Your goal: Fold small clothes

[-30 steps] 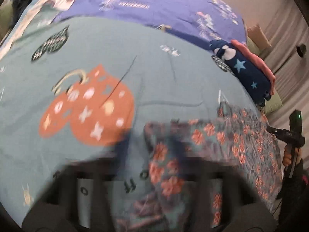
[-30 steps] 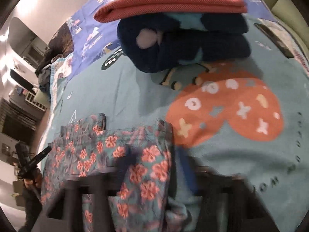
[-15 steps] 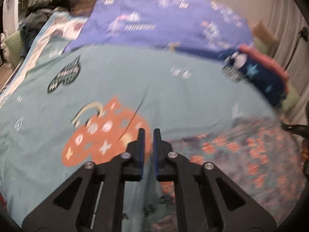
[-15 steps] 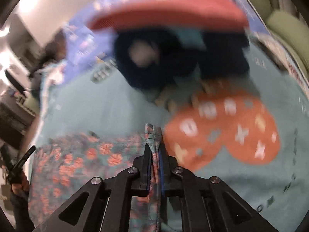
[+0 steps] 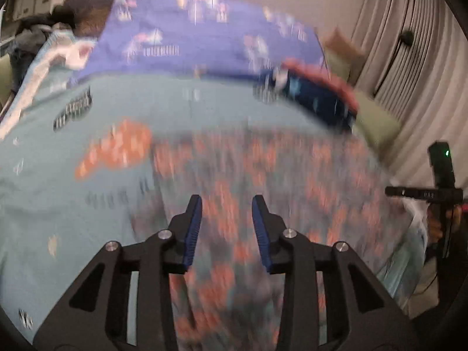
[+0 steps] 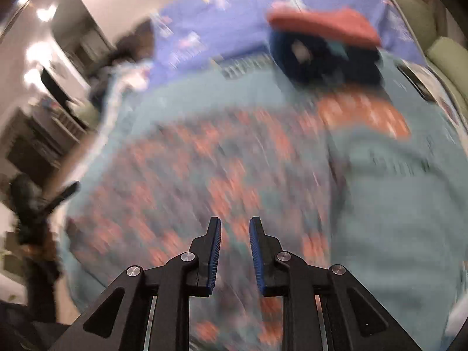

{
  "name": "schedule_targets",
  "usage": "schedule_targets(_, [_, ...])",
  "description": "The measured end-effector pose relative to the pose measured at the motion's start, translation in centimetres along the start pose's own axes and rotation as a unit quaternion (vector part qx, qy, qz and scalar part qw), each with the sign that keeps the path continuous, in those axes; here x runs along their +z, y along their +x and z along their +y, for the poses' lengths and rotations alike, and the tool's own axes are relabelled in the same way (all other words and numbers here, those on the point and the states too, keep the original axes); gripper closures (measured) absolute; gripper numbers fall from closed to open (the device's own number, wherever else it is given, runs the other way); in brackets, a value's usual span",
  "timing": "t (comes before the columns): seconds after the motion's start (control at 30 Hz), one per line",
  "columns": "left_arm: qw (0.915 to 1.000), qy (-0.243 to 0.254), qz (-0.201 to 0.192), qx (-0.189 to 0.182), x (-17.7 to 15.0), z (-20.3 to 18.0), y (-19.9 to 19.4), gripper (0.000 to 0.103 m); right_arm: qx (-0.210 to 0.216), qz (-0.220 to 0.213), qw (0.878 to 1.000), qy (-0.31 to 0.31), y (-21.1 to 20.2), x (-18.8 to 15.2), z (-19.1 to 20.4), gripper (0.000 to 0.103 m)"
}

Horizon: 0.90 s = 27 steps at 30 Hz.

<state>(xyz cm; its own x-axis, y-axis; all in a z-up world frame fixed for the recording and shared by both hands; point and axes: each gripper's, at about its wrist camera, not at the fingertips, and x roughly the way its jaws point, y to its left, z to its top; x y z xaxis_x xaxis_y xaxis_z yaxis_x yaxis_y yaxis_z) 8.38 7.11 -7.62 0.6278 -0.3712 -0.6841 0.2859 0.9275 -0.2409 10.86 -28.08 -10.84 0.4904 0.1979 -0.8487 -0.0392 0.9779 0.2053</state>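
Note:
A floral garment [image 5: 278,175], dark teal with orange-red flowers, lies spread flat on the teal bedspread [image 5: 58,204]; both views are motion-blurred. My left gripper [image 5: 226,201] hangs above its left part, jaws opening, nothing between the blue pads. Over the same floral garment [image 6: 204,175] my right gripper [image 6: 234,223] hovers, jaws also opening and empty. The other hand-held gripper [image 5: 438,181] shows at the right edge of the left wrist view, and at the left edge [image 6: 38,201] of the right wrist view.
A stack of folded clothes, navy with a coral piece on top [image 6: 324,44], sits at the far side of the bed, seen also as a stack [image 5: 316,90]. A purple-blue blanket [image 5: 190,38] lies behind. Curtains [image 5: 409,44] hang right; furniture [image 6: 44,122] stands left.
Both grippers let go of the garment's edge, opened and pulled back and up. The floral garment now lies flat below them. The right one held the folded edge half a second ago.

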Motion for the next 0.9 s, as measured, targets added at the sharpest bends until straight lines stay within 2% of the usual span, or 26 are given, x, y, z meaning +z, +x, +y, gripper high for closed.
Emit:
schedule_targets(0.03, [0.9996, 0.000, 0.022, 0.016, -1.2, 0.0, 1.0, 0.066, -0.010, 0.000, 1.000, 0.016, 0.6, -1.0, -0.9, 0.086])
schedule_targets(0.07, [0.9987, 0.004, 0.040, 0.033, -2.4, 0.2, 2.0, 0.066, 0.003, -0.016, 0.999, 0.030, 0.1, -1.6, -1.8, 0.087])
schedule_targets(0.13, [0.9983, 0.027, 0.011, 0.050, -3.6, -0.1, 1.5, 0.065, 0.000, -0.024, 0.999, 0.046, -1.2, -2.0, -2.2, 0.086])
schedule_targets(0.17, [0.9981, 0.026, 0.015, 0.054, -3.6, -0.3, 1.0, 0.065, -0.010, -0.024, 0.999, 0.044, -1.8, -1.9, -2.0, 0.086])
schedule_targets(0.27, [0.9993, 0.004, -0.001, 0.038, -2.7, -0.3, -2.0, 0.065, -0.029, -0.046, 0.998, 0.004, -4.2, -1.9, 0.2, 0.084])
schedule_targets(0.33, [0.9991, 0.003, -0.016, 0.039, -2.9, -0.3, -3.5, 0.061, -0.017, -0.055, 0.998, -0.020, -4.8, -2.6, 1.6, 0.084])
schedule_targets(0.37, [0.9990, 0.002, -0.022, 0.039, -3.1, -0.1, -4.2, 0.054, -0.010, -0.057, 0.998, -0.025, -5.0, -3.0, 2.1, 0.083])
schedule_targets(0.43, [0.9990, -0.002, -0.017, 0.042, -4.3, 0.4, -4.4, 0.050, -0.007, -0.038, 0.999, -0.025, -3.4, -3.5, 2.5, 0.074])
schedule_targets(0.5, [0.9972, -0.001, 0.024, 0.071, -6.3, 1.3, -2.9, 0.049, -0.046, 0.007, 0.999, -0.017, -1.0, -4.2, 2.3, 0.074])
schedule_targets(0.53, [0.9961, 0.001, 0.039, 0.079, -7.2, 1.6, -2.2, 0.047, -0.052, 0.001, 0.999, -0.014, -0.7, -4.7, 2.1, 0.074])
schedule_targets(0.6, [0.9972, -0.021, 0.020, 0.069, -8.1, 2.1, -3.0, 0.045, -0.069, -0.009, 0.997, -0.018, -1.4, -4.8, 2.8, 0.073])
schedule_targets(0.67, [0.9971, -0.040, 0.017, 0.062, -7.9, 2.5, -3.8, 0.045, -0.075, -0.020, 0.996, -0.042, -2.4, -4.5, 4.6, 0.073])
schedule_targets(0.8, [0.9973, -0.035, 0.003, 0.065, -7.5, 2.5, -5.0, 0.045, -0.026, -0.053, 0.990, -0.126, -4.5, -4.3, 10.8, 0.072])
schedule_targets(0.9, [0.9972, -0.033, -0.008, 0.067, -7.5, 2.6, -5.6, 0.045, 0.002, -0.065, 0.979, -0.193, -4.3, -4.9, 16.0, 0.065])
